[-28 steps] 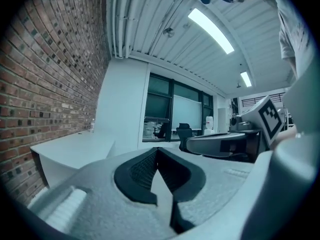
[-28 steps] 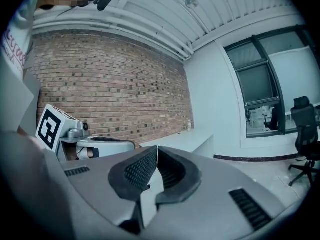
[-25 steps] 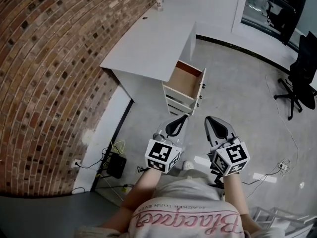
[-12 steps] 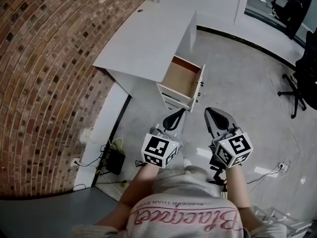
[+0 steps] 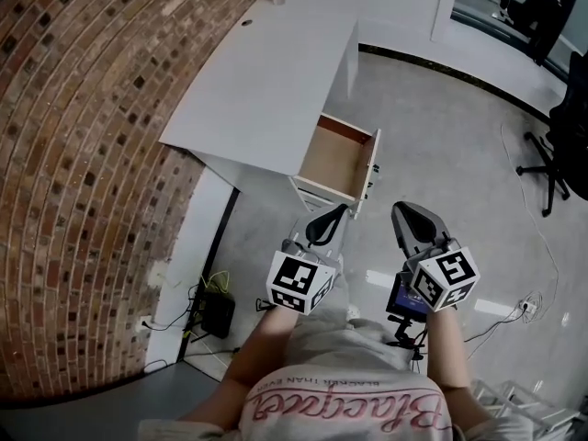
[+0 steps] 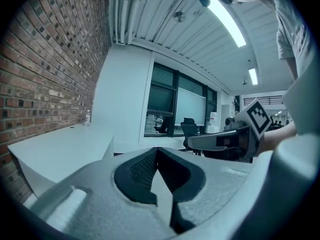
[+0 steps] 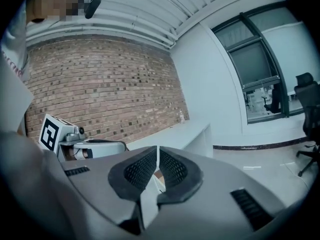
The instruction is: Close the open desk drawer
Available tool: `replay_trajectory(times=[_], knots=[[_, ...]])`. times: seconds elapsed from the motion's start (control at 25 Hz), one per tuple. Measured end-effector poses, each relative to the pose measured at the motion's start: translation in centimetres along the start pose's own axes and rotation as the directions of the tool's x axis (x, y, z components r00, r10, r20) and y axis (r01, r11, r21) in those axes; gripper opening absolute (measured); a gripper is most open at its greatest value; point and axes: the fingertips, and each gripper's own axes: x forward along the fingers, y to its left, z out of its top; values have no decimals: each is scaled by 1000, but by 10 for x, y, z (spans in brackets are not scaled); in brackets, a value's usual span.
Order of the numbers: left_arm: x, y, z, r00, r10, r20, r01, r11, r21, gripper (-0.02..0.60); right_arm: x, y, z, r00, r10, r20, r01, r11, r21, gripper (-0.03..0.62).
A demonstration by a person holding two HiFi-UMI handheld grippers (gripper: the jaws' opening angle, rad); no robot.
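Zero progress | drawer (image 5: 342,159) open under desk (image 5: 266,72), mid-frame | left gripper (image 5: 338,215), right gripper (image 5: 404,214) just short | jaws together, empty | push remained

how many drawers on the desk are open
1: the top drawer, pulled out at the near end of the white desk. Any lower ones are mostly hidden beneath it, so I can't rule them out.

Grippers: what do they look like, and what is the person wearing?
Left gripper and right gripper match: grey moulded jaws with black ribbed pads, each carrying a white cube printed with black square markers. The person wears a pale shirt with pink script lettering.
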Motion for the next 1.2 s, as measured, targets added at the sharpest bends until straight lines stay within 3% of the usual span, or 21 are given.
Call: replay_trajectory(times=[0.36,0.6,0.76,1.2], knots=[[54,55,-18,998,-49,-41,47,997,-59,6,63,-26,-3,996,-22,-91,23,1000,14,21],[81,85,-43,993,-88,-81,80,992,-100,6,110,-27,-21,985,58,-164,-50,998,48,138],[100,106,-54,992,-73,-103,64,994,-87,6,143,-35,-35,975,107,-194,-85,989,119,138],[143,125,-96,981,-68,-180,48,993,-111,6,169,-81,-84,974,50,-220,-8,982,186,158]])
